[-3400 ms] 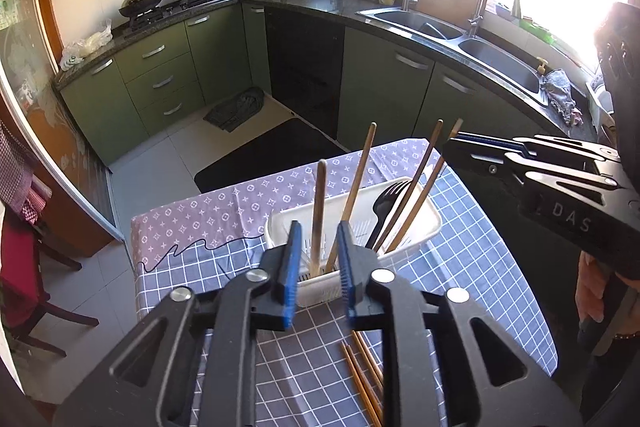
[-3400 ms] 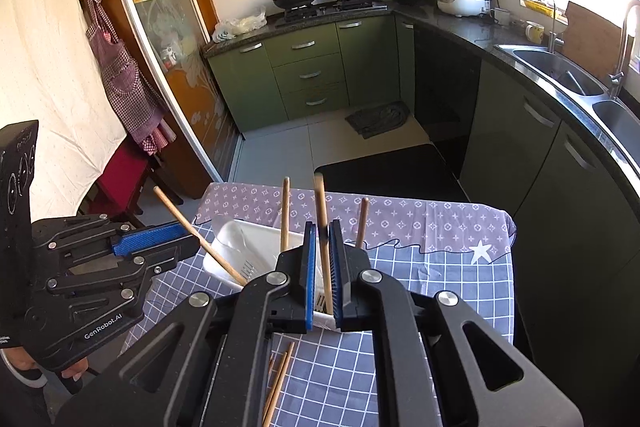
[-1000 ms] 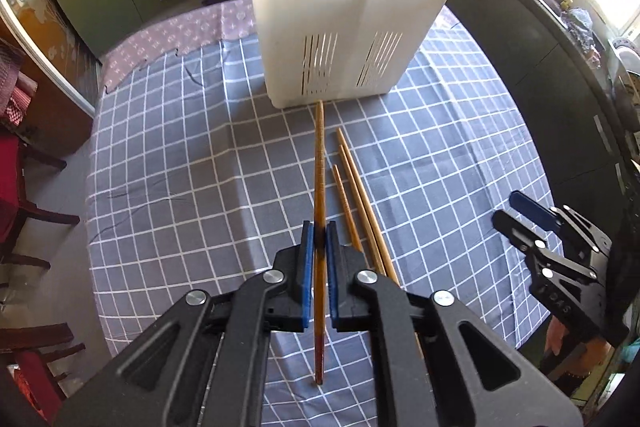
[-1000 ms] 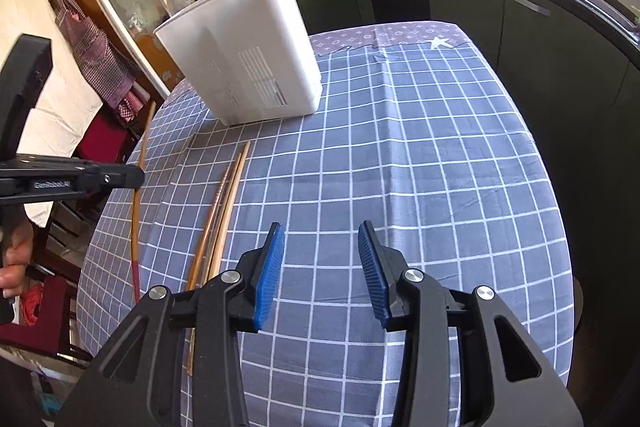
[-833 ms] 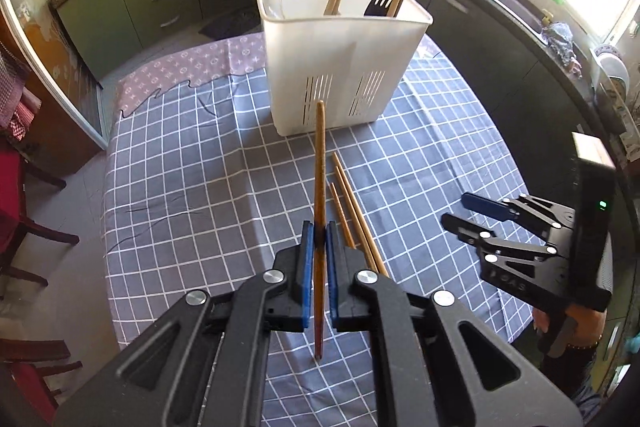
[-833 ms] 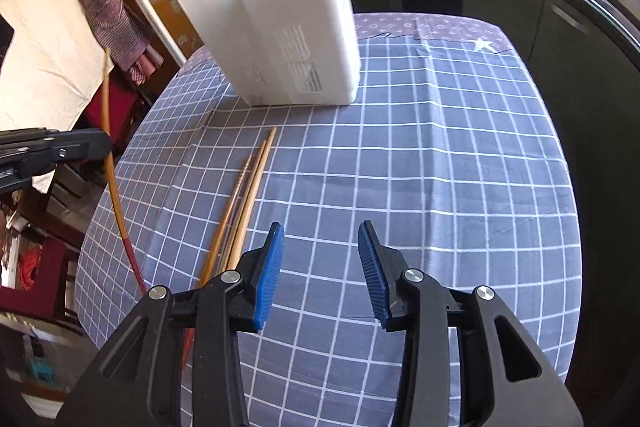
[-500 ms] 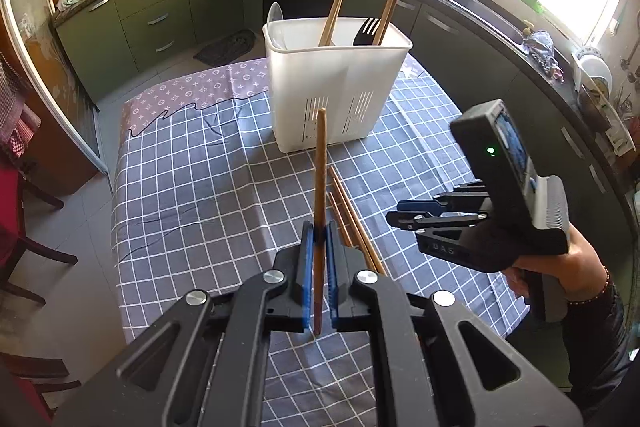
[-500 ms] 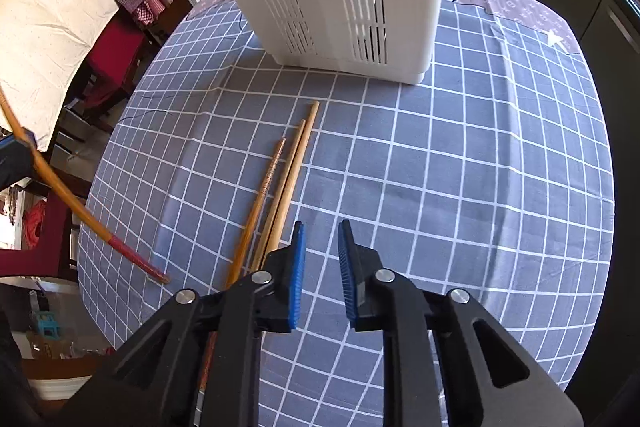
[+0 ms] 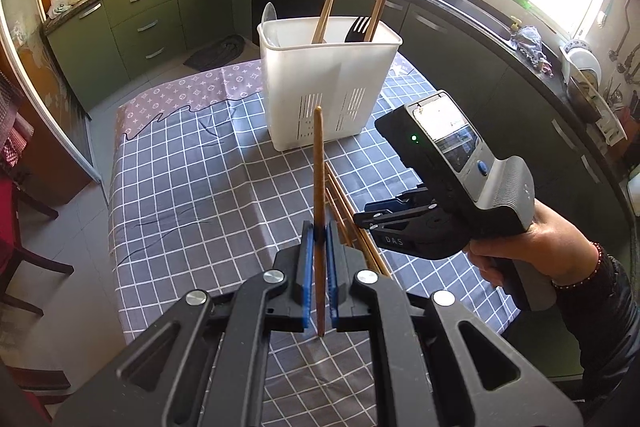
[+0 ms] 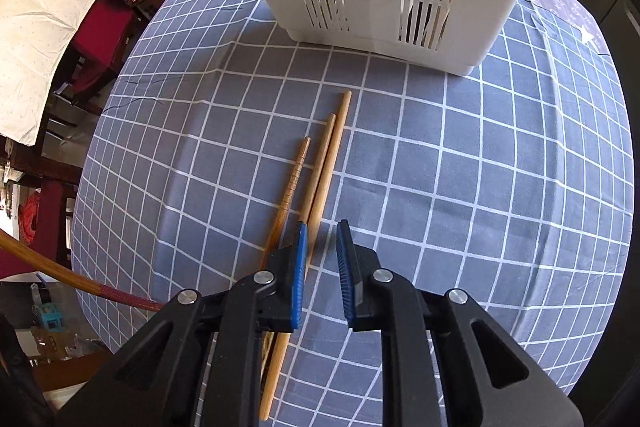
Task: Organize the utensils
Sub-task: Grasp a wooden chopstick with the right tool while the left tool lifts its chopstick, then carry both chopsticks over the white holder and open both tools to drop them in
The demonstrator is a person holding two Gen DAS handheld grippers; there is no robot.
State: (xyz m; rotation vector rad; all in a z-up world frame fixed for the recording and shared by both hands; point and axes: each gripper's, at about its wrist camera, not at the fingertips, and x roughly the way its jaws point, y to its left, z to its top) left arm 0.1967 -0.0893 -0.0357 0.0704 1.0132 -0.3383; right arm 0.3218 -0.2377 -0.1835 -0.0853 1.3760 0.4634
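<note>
The left gripper is clamped fully on a dark wooden chopstick, which stands nearly upright between its blue pads, clear of the checked tablecloth, with a short length hanging below the grip. Ahead of it, toward the far end of the table, stands the white utensil holder, already carrying two chopsticks, a black fork and a pale utensil. To its right, the right gripper hovers low over three loose chopsticks lying side by side on the cloth, in front of the holder; its jaws have just been closing and now stand at a narrow gap with nothing pinched, the left pad over the outermost stick. The step in hand appears to be picking one stick from this bundle. To do it well, straddle one stick only, preferably the outer one, since the sticks lie touching and a centred grip would likely catch two. Lower until the pad tips meet the cloth, then close. Keep the left chopstick upright and clear of the right hand's path.
</note>
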